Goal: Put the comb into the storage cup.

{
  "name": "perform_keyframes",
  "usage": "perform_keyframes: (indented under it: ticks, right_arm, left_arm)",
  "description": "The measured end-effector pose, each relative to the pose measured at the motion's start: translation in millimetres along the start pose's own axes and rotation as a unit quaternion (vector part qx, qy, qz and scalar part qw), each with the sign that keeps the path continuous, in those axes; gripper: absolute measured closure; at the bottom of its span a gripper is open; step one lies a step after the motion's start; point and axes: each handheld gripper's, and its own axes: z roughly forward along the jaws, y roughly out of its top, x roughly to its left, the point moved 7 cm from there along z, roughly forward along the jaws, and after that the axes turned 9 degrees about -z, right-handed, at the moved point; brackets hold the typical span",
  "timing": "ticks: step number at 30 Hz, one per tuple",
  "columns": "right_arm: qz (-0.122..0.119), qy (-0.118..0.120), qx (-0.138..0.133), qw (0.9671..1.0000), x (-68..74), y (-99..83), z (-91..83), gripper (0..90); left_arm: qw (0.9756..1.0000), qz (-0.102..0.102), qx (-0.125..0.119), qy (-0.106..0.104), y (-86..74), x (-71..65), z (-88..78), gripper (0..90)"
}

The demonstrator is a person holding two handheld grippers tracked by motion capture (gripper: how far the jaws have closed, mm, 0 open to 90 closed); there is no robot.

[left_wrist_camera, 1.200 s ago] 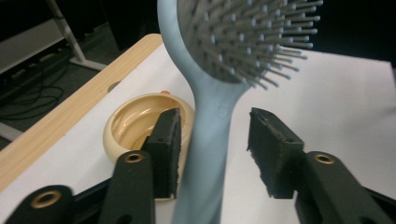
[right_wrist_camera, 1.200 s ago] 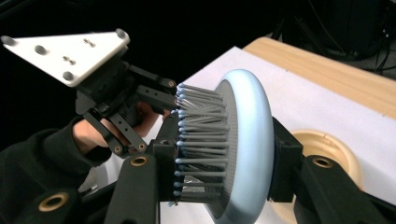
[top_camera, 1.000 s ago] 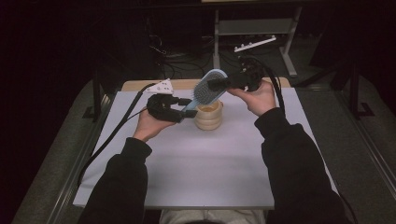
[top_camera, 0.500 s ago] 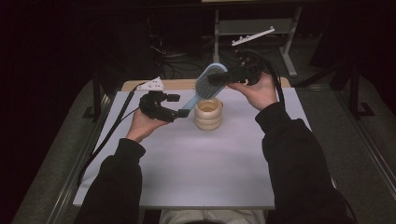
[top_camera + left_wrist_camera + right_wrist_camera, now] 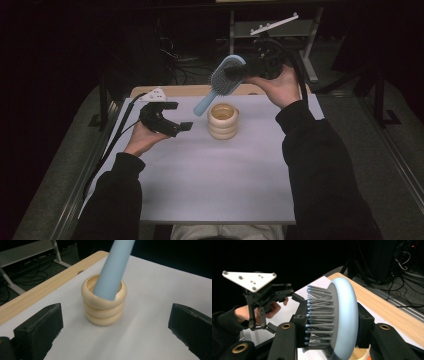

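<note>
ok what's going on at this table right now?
A person is working a light blue hairbrush and a cream ringed holder. The right gripper clamps the brush head, with the handle tip at the holder's mouth. The left gripper has just opened, nothing between its jaws, beside the holder on the white table.

The left gripper (image 5: 172, 116) sat low in the left hand (image 5: 142, 140), and its jaws had just been opening, with nothing between them. The right gripper (image 5: 235, 73) was held up higher in the right hand (image 5: 280, 87), clamped tight on something.
</note>
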Motion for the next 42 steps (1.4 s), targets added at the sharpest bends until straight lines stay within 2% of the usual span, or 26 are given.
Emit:
perform_keyframes:
  ticks: [4, 16, 24, 29, 38, 42]
  right_arm:
    - [0.000, -0.009, -0.002, 1.0000, -5.5, 2.8, -4.6, 55.4]
    - [0.005, -0.027, 0.006, 0.9996, -20.9, -4.9, -7.2, 55.3]
    - [0.001, -0.041, 0.006, 0.9992, -26.2, -5.7, -8.1, 55.1]
    - [-0.001, -0.048, 0.015, 0.9987, -29.6, -9.3, -6.4, 55.1]
    - [0.001, -0.053, 0.023, 0.9983, -34.7, -18.2, -3.9, 55.1]
    - [0.003, -0.056, 0.026, 0.9981, -38.3, -22.3, -3.6, 55.1]
  left_arm:
    - [0.9999, -0.007, -0.008, 0.003, -4.2, 4.1, -5.8, 0.0]
    - [0.9997, -0.005, -0.019, 0.014, -27.5, 11.0, -26.4, 0.0]
    - [0.9993, -0.016, -0.029, 0.020, -39.6, 18.0, -37.8, 0.0]
    - [0.9991, -0.019, -0.031, 0.022, -45.6, 21.0, -43.5, 0.0]
    - [0.9987, -0.019, -0.035, 0.032, -58.7, 27.8, -56.1, 0.0]
    - [0.9983, -0.026, -0.039, 0.036, -66.0, 31.9, -61.7, 0.0]
